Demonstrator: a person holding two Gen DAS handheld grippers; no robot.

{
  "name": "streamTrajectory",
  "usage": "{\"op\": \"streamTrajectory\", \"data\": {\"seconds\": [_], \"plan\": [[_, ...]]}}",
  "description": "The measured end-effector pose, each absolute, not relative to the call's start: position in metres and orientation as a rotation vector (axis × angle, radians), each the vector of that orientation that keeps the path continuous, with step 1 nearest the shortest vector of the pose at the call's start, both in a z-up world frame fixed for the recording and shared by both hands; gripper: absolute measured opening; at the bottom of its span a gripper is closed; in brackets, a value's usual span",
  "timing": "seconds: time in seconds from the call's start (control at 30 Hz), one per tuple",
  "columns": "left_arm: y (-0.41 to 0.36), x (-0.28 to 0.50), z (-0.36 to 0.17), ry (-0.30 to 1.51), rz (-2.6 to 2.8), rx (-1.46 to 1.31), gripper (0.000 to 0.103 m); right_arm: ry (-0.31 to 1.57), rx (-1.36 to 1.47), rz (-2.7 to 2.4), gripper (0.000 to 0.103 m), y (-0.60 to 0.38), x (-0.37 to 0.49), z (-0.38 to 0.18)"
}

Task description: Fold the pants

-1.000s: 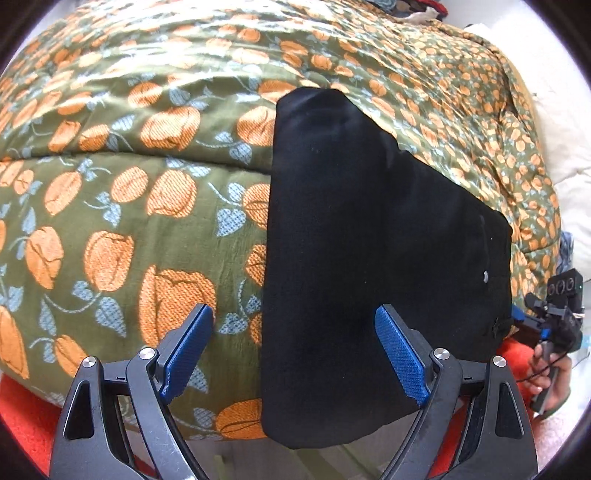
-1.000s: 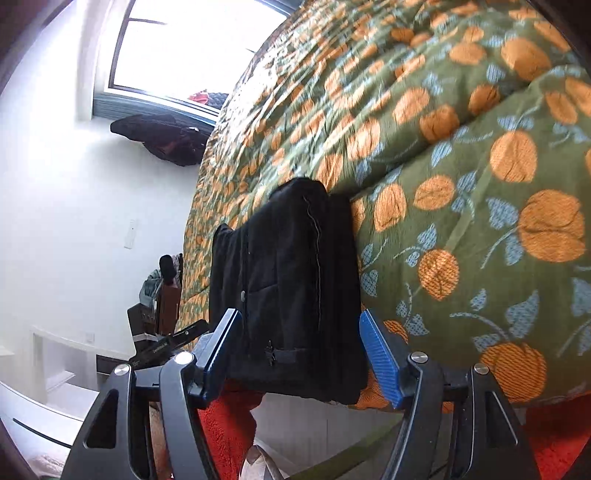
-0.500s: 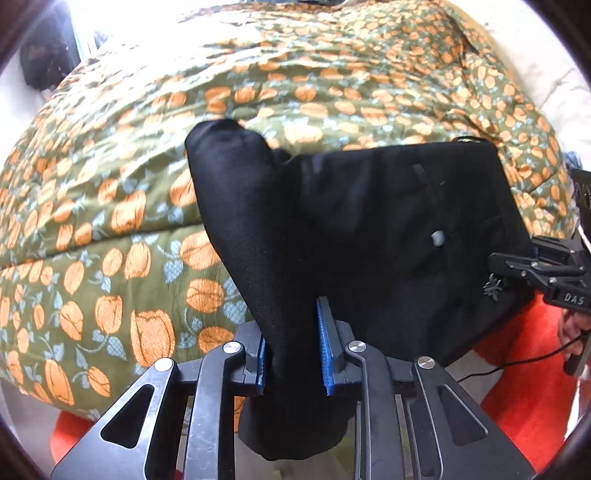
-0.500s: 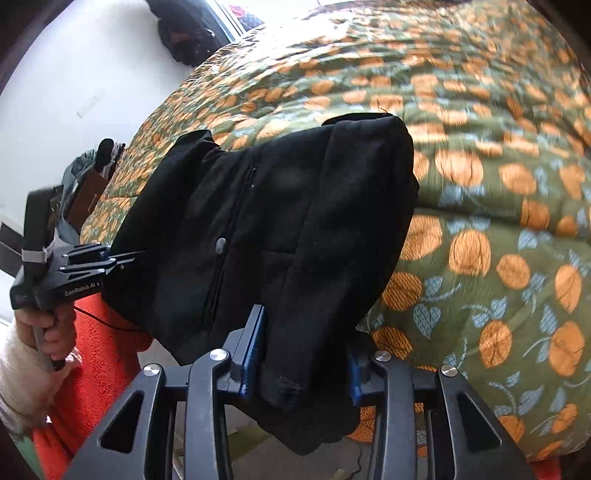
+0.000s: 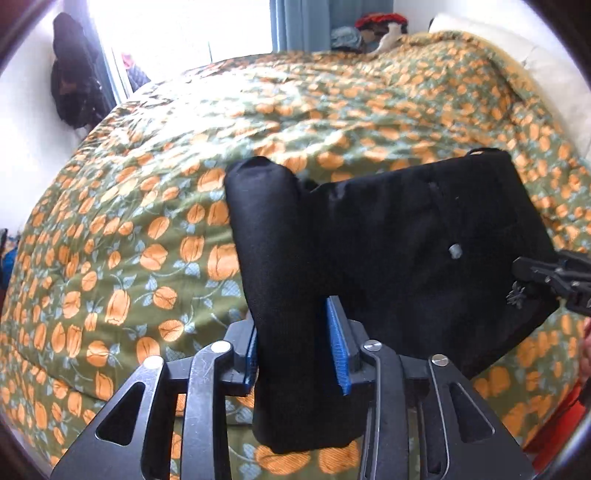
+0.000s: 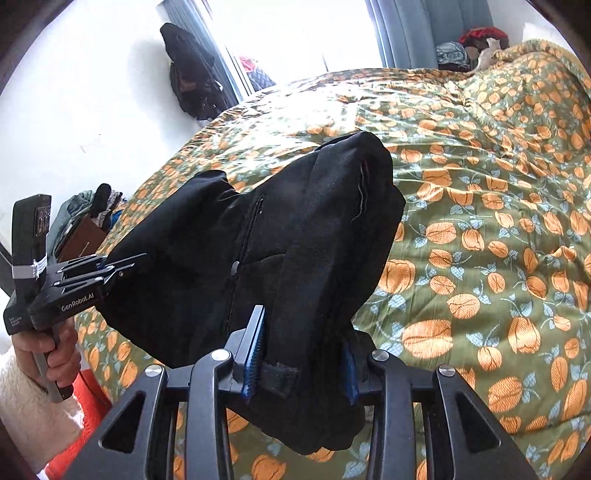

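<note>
Pants point(image 5: 406, 251): soft, floppy, thick. Left gripper point(image 5: 295, 350) and right gripper point(image 6: 299, 362) pinch 6 o'clock corners, jaws easing, probably gripping.

Matt black cloth pants point(image 5: 406, 236); quilt point(image 5: 147, 221) seemingly soft, slightly glossy.

We only get a sliver of the right gripper point(image 5: 561, 280) at 3 o'clock, cut off by the frame edge. The pants point(image 6: 277, 251) hide the bedspread point(image 6: 480, 258) under them, and the clothes pile point(image 5: 369, 31) at 12 is too blurry.
</note>
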State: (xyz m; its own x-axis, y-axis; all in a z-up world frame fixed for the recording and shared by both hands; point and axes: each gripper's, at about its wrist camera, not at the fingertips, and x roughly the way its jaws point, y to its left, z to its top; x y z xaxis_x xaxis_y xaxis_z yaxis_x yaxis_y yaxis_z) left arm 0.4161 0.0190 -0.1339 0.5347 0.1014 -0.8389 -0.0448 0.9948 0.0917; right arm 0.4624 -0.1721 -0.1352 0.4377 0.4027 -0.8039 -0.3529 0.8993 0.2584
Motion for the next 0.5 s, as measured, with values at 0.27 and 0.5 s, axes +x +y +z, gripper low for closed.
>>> {"op": "streamTrajectory", "data": {"seconds": [0.27,0.5], "plan": [[0.033,0.377,-0.144,0.994,0.227,0.083,0.094,1.057,0.026,0.283,0.089,-0.209,0.448,-0.154],[0.007,0.337,-0.118,1.025,0.186,0.04,0.096,1.007,-0.042,0.282,0.096,-0.197,0.384,-0.126]]}}
